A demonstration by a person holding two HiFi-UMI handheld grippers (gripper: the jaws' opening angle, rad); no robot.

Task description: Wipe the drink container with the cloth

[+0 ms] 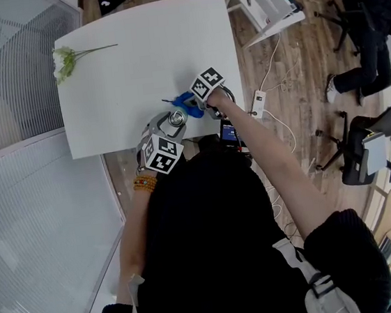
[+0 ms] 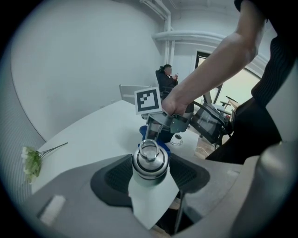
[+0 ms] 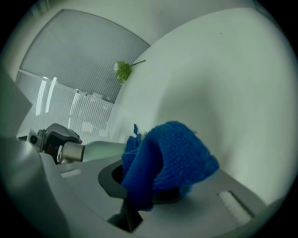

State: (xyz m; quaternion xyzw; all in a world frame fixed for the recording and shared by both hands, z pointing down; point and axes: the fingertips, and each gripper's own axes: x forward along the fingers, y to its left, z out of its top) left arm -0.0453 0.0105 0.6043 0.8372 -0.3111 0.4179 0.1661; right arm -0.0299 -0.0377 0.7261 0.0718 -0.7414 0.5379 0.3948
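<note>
White bench top [image 1: 148, 45] over wooden floor [image 1: 290, 64]; green-white flower sprig [image 1: 65, 60] lying at far left corner of bench. Left claw [image 2: 150, 179] closed around silver metal drink container [image 2: 149, 160], held at near bench edge, ring-loop cap pointing up. Right claw [image 3: 156, 186] pinching bunched blue knitted cloth [image 3: 170, 151]; cloth bulging out over jaws. Cloth just beside container, on its far right side in head view; contact between them not clear. Both claws well apart from flower sprig.
</note>
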